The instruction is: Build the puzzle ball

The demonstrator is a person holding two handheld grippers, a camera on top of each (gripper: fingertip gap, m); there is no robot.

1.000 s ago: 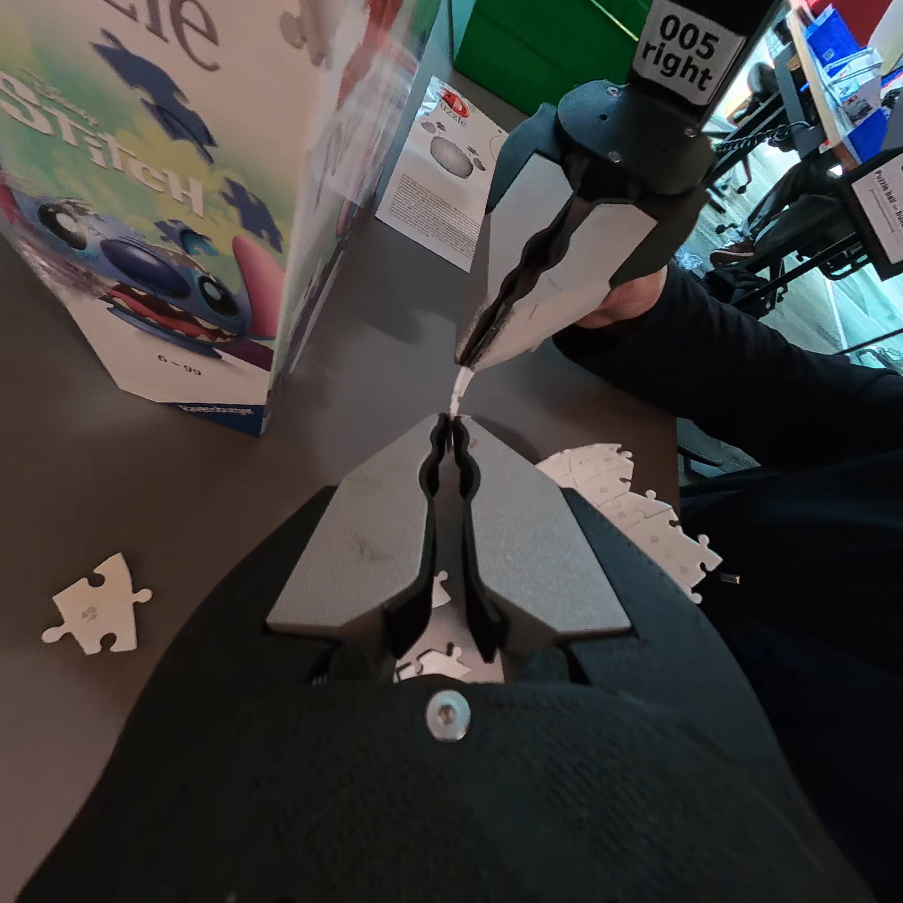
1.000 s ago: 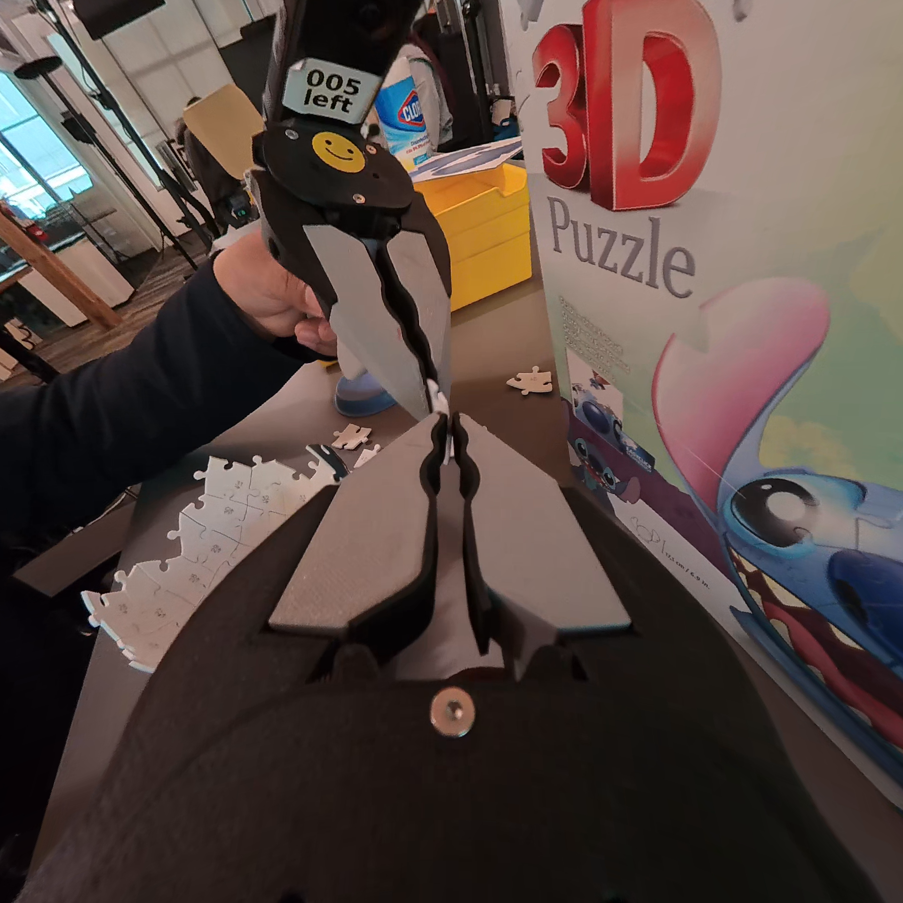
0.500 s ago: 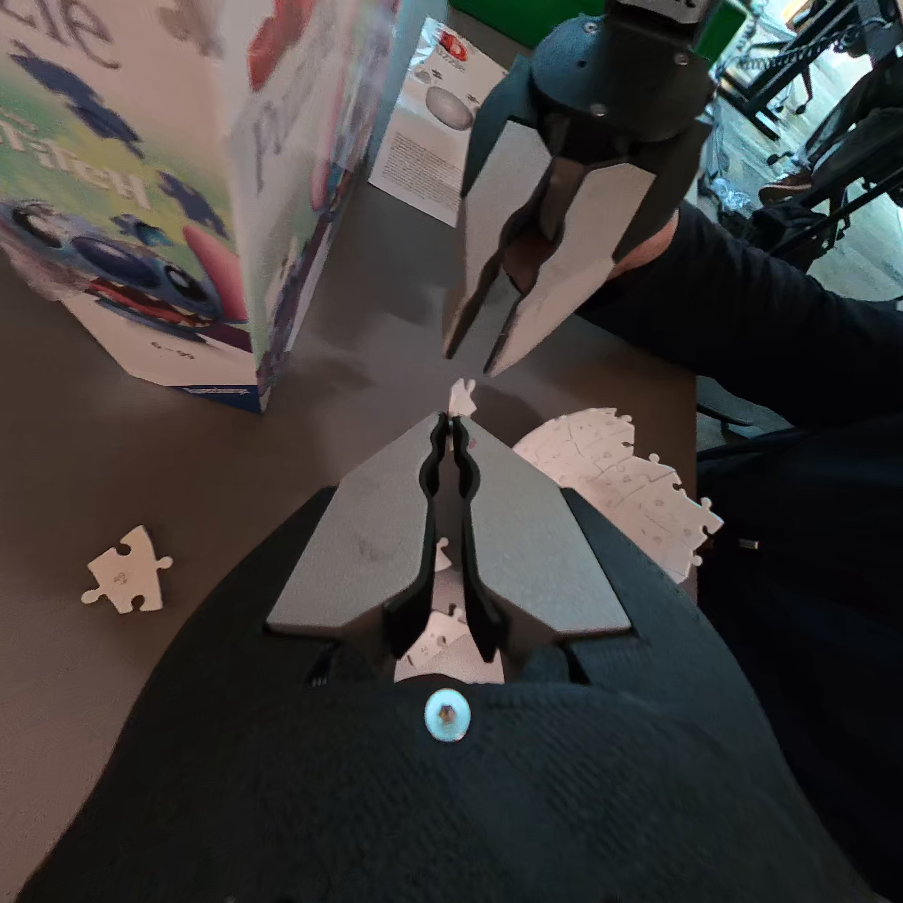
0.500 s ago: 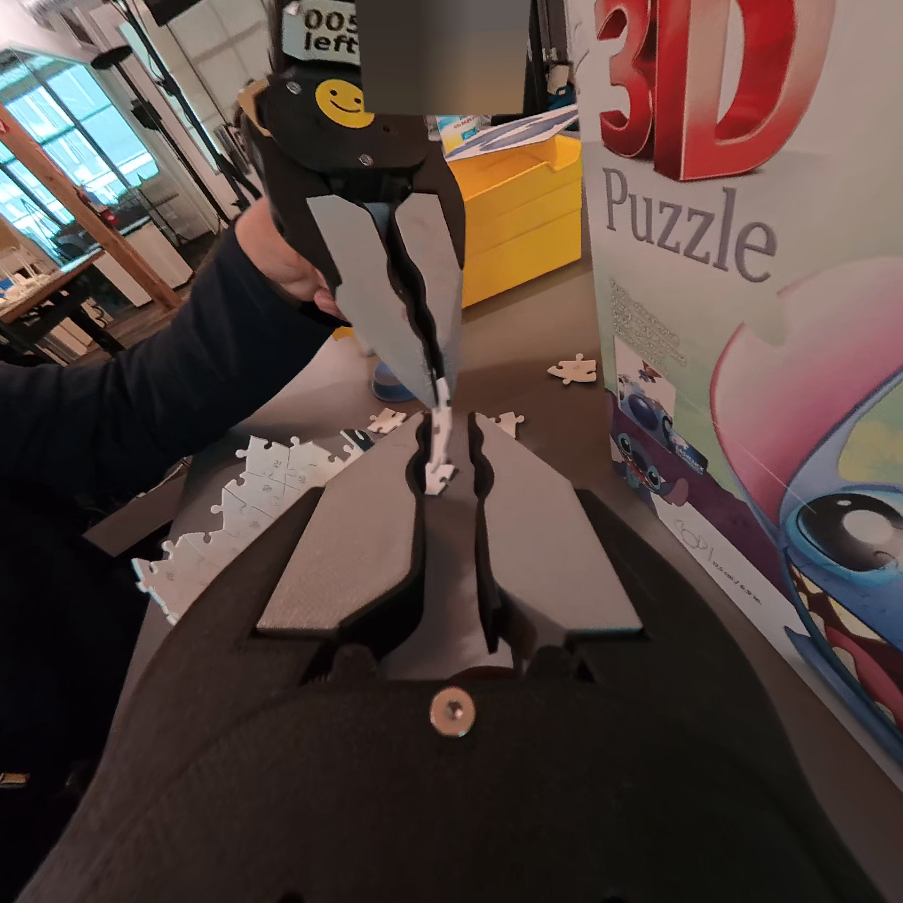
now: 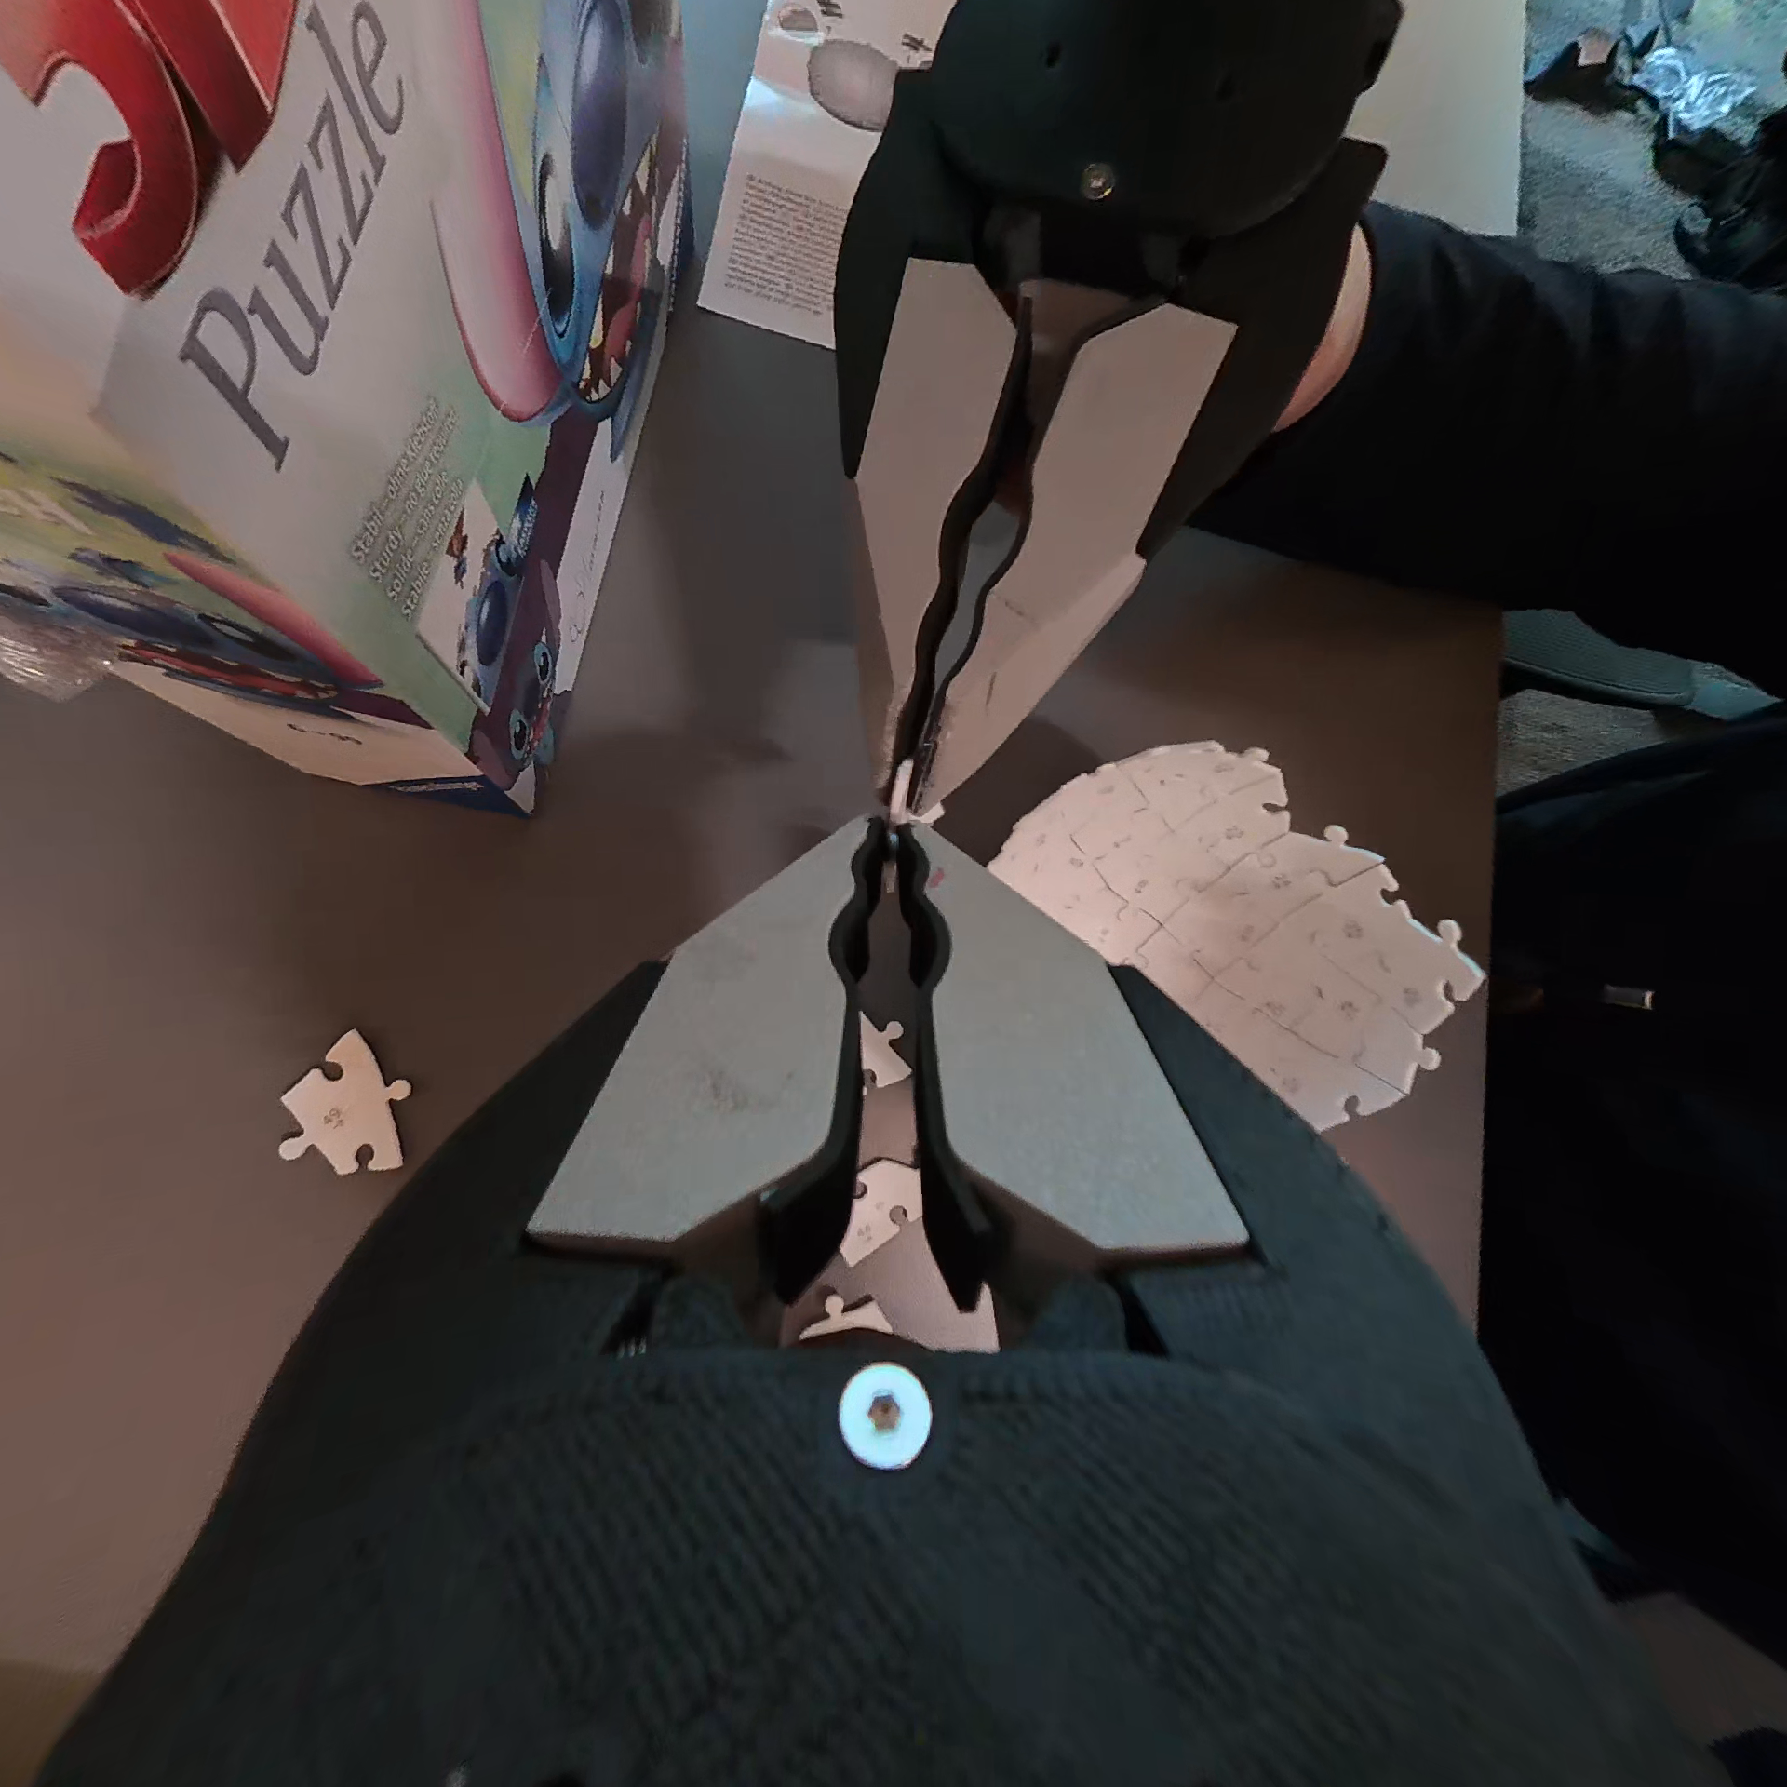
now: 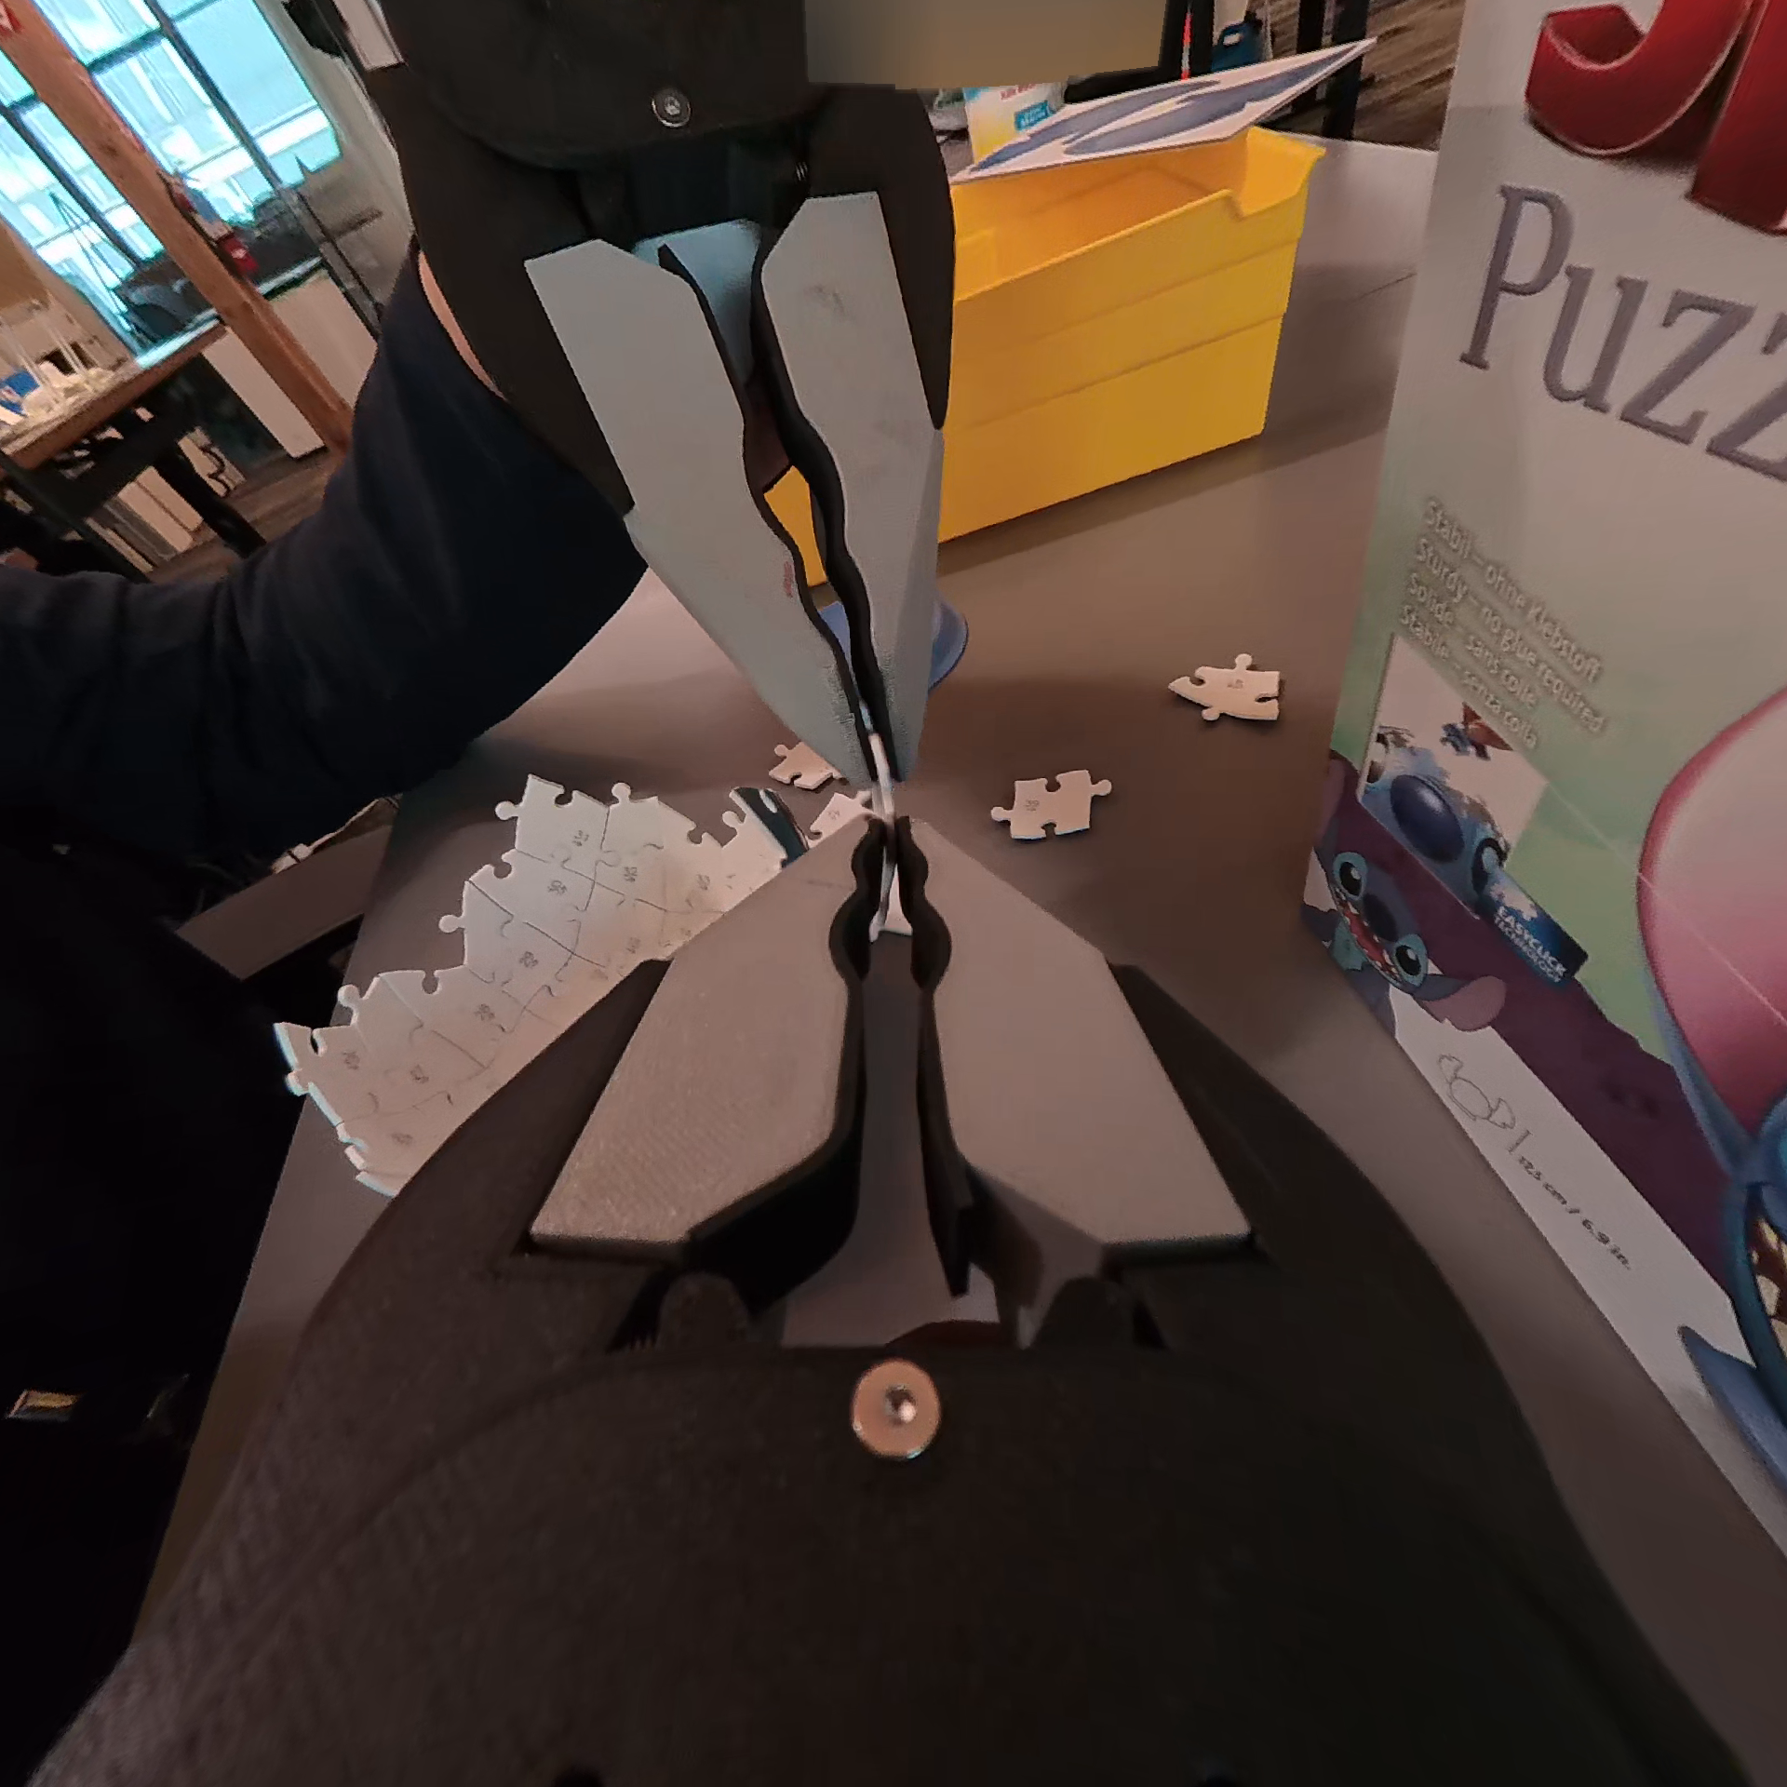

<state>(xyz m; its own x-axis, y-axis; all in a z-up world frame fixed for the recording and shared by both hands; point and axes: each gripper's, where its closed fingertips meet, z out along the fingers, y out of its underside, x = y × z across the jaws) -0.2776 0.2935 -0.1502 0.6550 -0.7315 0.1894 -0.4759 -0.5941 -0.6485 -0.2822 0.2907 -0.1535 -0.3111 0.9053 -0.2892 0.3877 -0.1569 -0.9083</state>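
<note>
A small white puzzle piece point(image 5: 904, 785) is held edge-on between both grippers above the dark table; it also shows in the right wrist view point(image 6: 888, 904). My left gripper point(image 5: 890, 834) is shut on its near end. My right gripper point(image 6: 890, 830) is shut on the other end, tip to tip with the left. The right gripper point(image 5: 914, 769) comes in from above in the left wrist view, the left gripper point(image 6: 878, 769) from above in the right wrist view. The partly built white puzzle shell point(image 5: 1238, 928) lies on the table beside them point(image 6: 541, 938).
The tall puzzle box point(image 5: 338, 387) stands close by point(image 6: 1547, 677). Loose pieces lie on the table point(image 5: 343, 1102) point(image 6: 1049, 803) point(image 6: 1228, 688). An instruction sheet point(image 5: 774, 222) lies behind. A yellow bin point(image 6: 1112, 319) sits at the back. The table edge point(image 5: 1494, 870) is near the shell. Only a small space, under 4 cm, lies between the two pairs of fingers. The partly built white puzzle shell point(image 5: 1238, 928) is about equally far from each gripper, around 12 cm.
The right gripper opened and drew back half a second ago while the left kept the piece. It has now closed on the piece again, tips meeting.
</note>
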